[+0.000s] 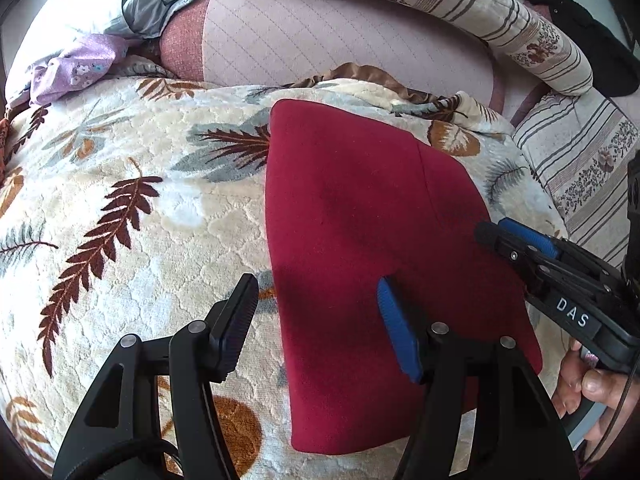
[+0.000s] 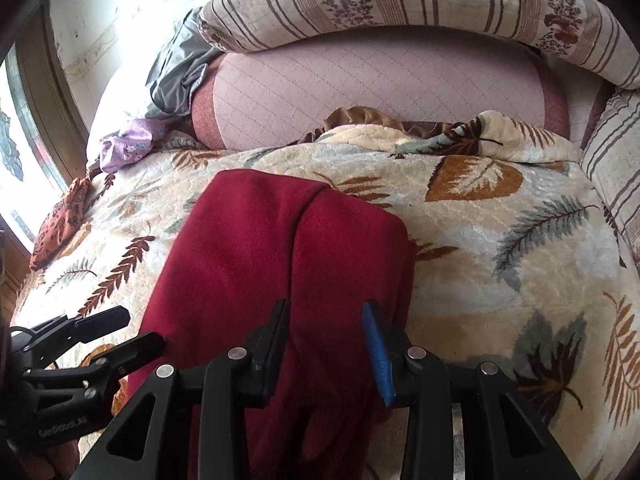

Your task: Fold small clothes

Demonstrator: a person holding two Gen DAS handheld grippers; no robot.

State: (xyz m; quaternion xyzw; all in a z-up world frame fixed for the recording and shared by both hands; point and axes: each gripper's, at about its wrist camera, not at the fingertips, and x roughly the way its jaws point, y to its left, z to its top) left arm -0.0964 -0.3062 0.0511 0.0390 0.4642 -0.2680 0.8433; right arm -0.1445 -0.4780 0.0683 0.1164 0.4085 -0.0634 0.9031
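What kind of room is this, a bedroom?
Most likely a bedroom: a leaf-patterned plush blanket covers a bed, a striped floral quilt is bunched along the far side, and loose clothes lie near a window.

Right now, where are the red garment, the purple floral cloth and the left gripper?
red garment (image 1: 360, 220): left wrist view, middle of its flat top layer.
purple floral cloth (image 1: 76, 68): left wrist view, centre of the crumpled bundle.
left gripper (image 1: 316, 320): left wrist view, midway between its open fingertips.
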